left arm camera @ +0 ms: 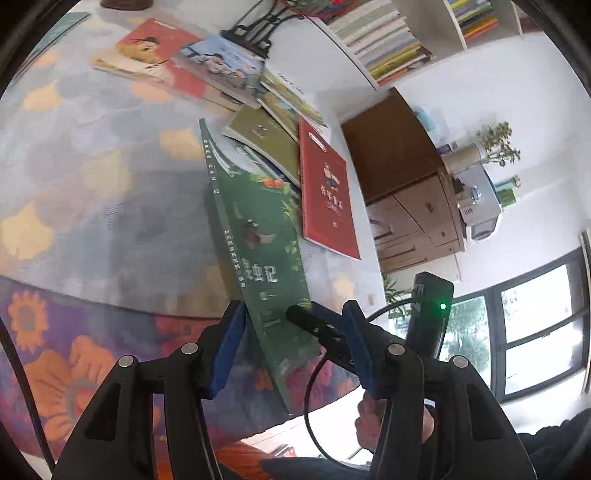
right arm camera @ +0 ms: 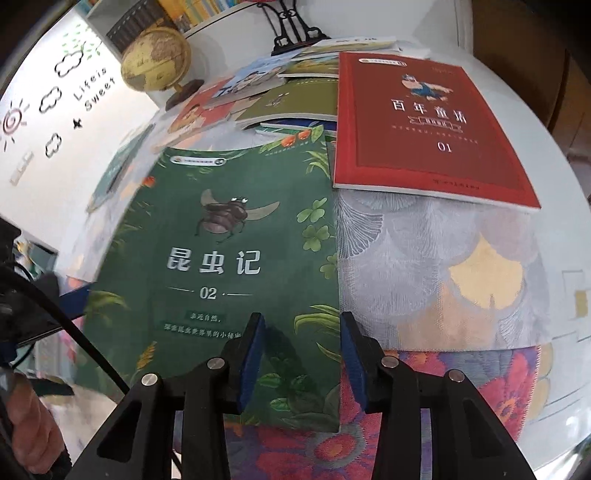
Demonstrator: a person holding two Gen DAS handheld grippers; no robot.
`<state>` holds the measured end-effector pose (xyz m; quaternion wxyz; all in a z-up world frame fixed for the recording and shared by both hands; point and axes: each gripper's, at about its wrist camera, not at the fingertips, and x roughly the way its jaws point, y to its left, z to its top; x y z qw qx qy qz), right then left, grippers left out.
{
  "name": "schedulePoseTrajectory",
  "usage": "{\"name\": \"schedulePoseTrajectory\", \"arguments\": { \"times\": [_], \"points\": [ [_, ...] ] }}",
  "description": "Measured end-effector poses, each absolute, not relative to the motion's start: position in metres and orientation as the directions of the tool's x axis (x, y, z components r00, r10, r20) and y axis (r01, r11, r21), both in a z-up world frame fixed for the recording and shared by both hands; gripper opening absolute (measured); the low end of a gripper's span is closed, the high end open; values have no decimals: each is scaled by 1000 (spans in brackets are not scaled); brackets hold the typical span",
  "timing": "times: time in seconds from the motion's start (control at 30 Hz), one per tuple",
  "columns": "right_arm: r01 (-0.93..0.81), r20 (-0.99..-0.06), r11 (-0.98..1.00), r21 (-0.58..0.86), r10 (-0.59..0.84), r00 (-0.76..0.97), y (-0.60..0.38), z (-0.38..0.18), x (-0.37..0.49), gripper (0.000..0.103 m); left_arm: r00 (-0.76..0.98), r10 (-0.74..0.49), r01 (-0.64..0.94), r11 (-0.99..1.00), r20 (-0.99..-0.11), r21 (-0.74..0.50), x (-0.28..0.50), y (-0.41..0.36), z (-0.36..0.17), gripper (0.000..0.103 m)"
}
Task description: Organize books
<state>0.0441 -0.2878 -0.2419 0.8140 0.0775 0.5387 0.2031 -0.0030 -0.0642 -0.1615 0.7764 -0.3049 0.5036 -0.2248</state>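
Observation:
A green book with a beetle on its cover (left arm camera: 258, 236) (right arm camera: 229, 266) stands tilted up on its edge over the patterned tablecloth. My left gripper (left arm camera: 295, 325) is open around its lower end; the left blue pad (left arm camera: 231, 343) touches the spine side, the right pad (left arm camera: 360, 343) is apart. My right gripper (right arm camera: 303, 339) is open, its pads either side of the book's lower right edge; its fingertip shows in the left wrist view (left arm camera: 306, 319) against the cover. A red book (left arm camera: 327, 195) (right arm camera: 424, 125) lies flat beside it. A loose pile of books (left arm camera: 221, 74) (right arm camera: 280, 85) lies beyond.
A black metal bookstand (left arm camera: 255, 29) (right arm camera: 295, 26) stands behind the pile. A globe (right arm camera: 155, 61) stands at the back left. White shelves with books (left arm camera: 388, 40) are behind. A wooden cabinet (left arm camera: 402, 177) stands off the table's right edge.

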Motion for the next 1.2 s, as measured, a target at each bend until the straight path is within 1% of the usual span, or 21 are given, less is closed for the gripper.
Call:
{"name": "schedulePoseTrajectory", "arguments": {
  "times": [0.1,0.2,0.27,0.33,0.4,0.43,0.47,0.5,0.53,0.63,0.67,0.7,0.73,0.8,0.83,0.87,0.93,0.97,1.03,1.1,1.2],
  "points": [
    [-226,-835,894,386,443,325,-293,-242,46,42,342,-574,-14,789,-744,-615,3,-73,-196,51],
    [-213,-825,882,420,469,316,-296,-244,48,42,299,-625,-72,739,-721,-670,7,-81,-225,50],
    [-210,-820,877,432,479,312,-298,-244,48,42,318,-626,-71,733,-712,-677,9,-85,-222,51],
    [-209,-817,869,449,494,296,-299,-244,50,44,318,-705,-95,642,-634,-761,13,-79,-222,48],
    [-199,-806,843,499,537,249,-303,-243,55,58,320,-815,-139,463,-482,-875,15,-65,-226,48],
    [-189,-798,830,526,558,230,-307,-243,56,60,320,-846,-149,400,-427,-904,16,-61,-226,48],
    [-166,-778,803,572,596,201,-313,-244,59,66,319,-870,-152,343,-375,-927,18,-58,-225,48],
    [-140,-753,774,618,633,179,-319,-246,60,76,315,-884,-151,312,-345,-938,18,-57,-225,48],
    [-117,-727,747,655,665,172,-324,-248,61,79,310,-895,-151,286,-320,-946,19,-56,-225,48],
    [-45,-625,637,770,765,155,-335,-260,63,79,300,-920,-188,201,-251,-961,19,-55,-232,48],
    [-28,-594,605,796,789,155,-336,-263,64,73,293,-922,-200,202,-255,-959,18,-56,-235,48],
    [-25,-578,588,808,801,159,-335,-264,64,57,283,-914,-202,240,-292,-949,18,-56,-235,48],
    [-30,-583,594,804,796,164,-332,-264,64,53,270,-896,-202,306,-353,-930,15,-59,-235,48],
    [-69,-620,638,767,765,175,-326,-260,61,28,214,-803,-200,522,-557,-829,16,-69,-234,48],
    [-98,-635,654,750,753,171,-321,-257,61,25,194,-739,-185,618,-645,-764,16,-74,-232,48],
    [-142,-660,681,719,732,167,-314,-253,58,23,176,-657,-144,719,-733,-679,15,-83,-228,48],
    [-222,-723,745,629,666,185,-298,-244,52,22,171,-579,-64,801,-797,-596,11,-98,-219,48],
    [-258,-749,771,582,632,198,-292,-241,49,22,172,-514,-17,851,-840,-524,10,-109,-213,48],
    [-344,-795,813,469,559,238,-278,-231,43,22,196,-428,58,903,-882,-425,6,-126,-204,48],
    [-419,-817,824,381,512,264,-266,-221,36,20,231,-403,86,915,-885,-394,3,-131,-195,48],
    [-475,-808,804,357,521,275,-268,-209,30,20,261,-428,91,903,-865,-419,-6,-123,-185,48]
  ]
}}
